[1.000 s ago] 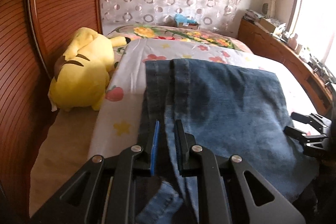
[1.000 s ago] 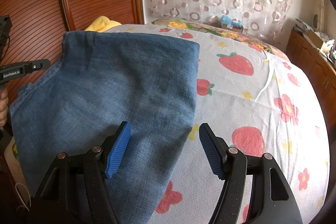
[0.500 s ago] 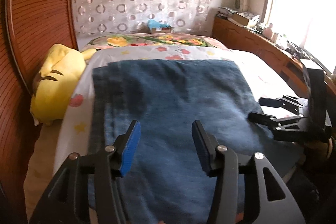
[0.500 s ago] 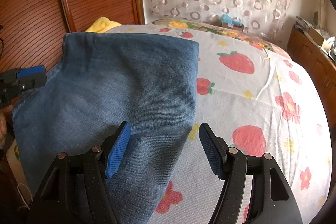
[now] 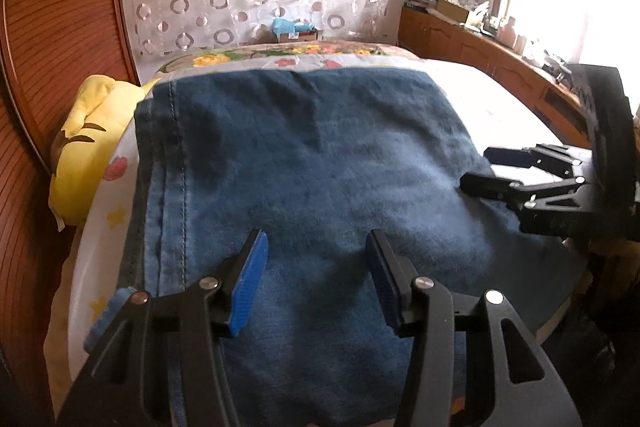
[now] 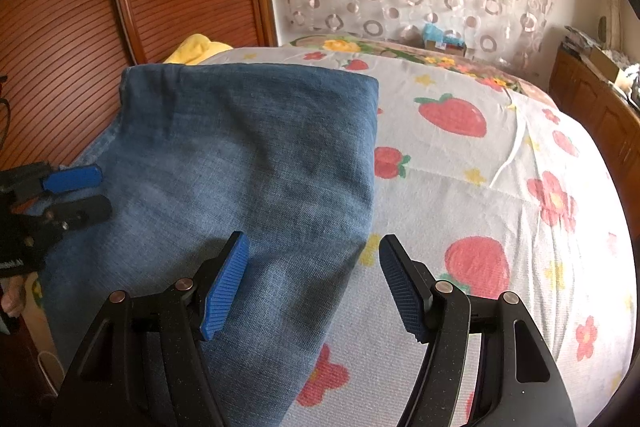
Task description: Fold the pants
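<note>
Folded blue jeans (image 5: 320,155) lie flat on the bed, with a stitched seam along their left edge. My left gripper (image 5: 316,239) hovers over the near middle of the denim, open, with nothing between its blue pads. The right wrist view shows the same jeans (image 6: 248,155) on the left half of the sheet. My right gripper (image 6: 313,241) is open above their right edge, one finger over denim and the other over the sheet. Each gripper shows in the other's view: the right gripper (image 5: 480,169) at the jeans' right side, the left gripper (image 6: 76,191) at their left.
The bed sheet (image 6: 480,167) has strawberry and flower prints and lies bare to the right of the jeans. A yellow plush toy (image 5: 88,155) sits between the bed and a ribbed wooden panel (image 5: 60,27). A low wooden cabinet (image 5: 480,47) runs under the window.
My left gripper was shut on the jeans' left seam edge; it has let go, opened, and swung right over the middle of the denim. The right gripper has not moved.
</note>
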Demonstrator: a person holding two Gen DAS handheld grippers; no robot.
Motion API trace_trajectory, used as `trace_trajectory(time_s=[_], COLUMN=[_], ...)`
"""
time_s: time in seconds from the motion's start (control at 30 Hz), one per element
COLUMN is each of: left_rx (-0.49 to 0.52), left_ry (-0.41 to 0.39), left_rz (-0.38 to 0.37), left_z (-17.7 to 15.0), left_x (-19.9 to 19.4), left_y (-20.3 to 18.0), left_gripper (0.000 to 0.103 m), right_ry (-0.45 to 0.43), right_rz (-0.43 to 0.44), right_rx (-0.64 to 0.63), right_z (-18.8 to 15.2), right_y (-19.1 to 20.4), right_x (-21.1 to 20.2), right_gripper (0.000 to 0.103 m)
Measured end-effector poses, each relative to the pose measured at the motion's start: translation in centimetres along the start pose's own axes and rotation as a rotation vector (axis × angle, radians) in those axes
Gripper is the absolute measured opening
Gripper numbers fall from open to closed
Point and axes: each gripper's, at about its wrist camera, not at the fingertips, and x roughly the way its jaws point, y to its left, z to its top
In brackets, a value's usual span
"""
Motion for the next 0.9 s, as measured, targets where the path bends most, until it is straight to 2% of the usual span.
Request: trace_trajectory(time_s=[0.2, 0.43, 0.6, 0.67, 0.77, 0.9], left_rx=[0.003, -0.011, -0.014, -0.014, -0.018, -0.020], left_ry=[-0.011, -0.018, -0.022, -0.024, -0.029, -0.031], left_rz=[0.014, 0.008, 0.006, 0.006, 0.003, 0.000], left_z=[-0.37, -0.43, -0.51, -0.51, -0.41, -0.44], left_x=[0.27, 0.29, 0.22, 0.21, 0.22, 0.24], left_y=[-0.13, 0.05, 0.20, 0.22, 0.37, 0.44], left_gripper=[0.051, 0.052, 0.052, 0.052, 0.053, 0.053], right_ry=[0.009, 0.051, 0.059, 0.059, 0.059, 0.068], right_rz=[0.005, 0.059, 0.077, 0.087, 0.108, 0.096], right_rx=[0.003, 0.025, 0.019, 0.017, 0.020, 0.029], right_z=[0.02, 0.17, 0.13, 0.11, 0.15, 0.28], right_y=[0.04, -0.17, 0.12, 0.23, 0.17, -0.20], right_x=[0.12, 0.65, 0.55, 0.52, 0.49, 0.03], right_gripper=[0.069, 0.069, 0.056, 0.044, 0.032, 0.032])
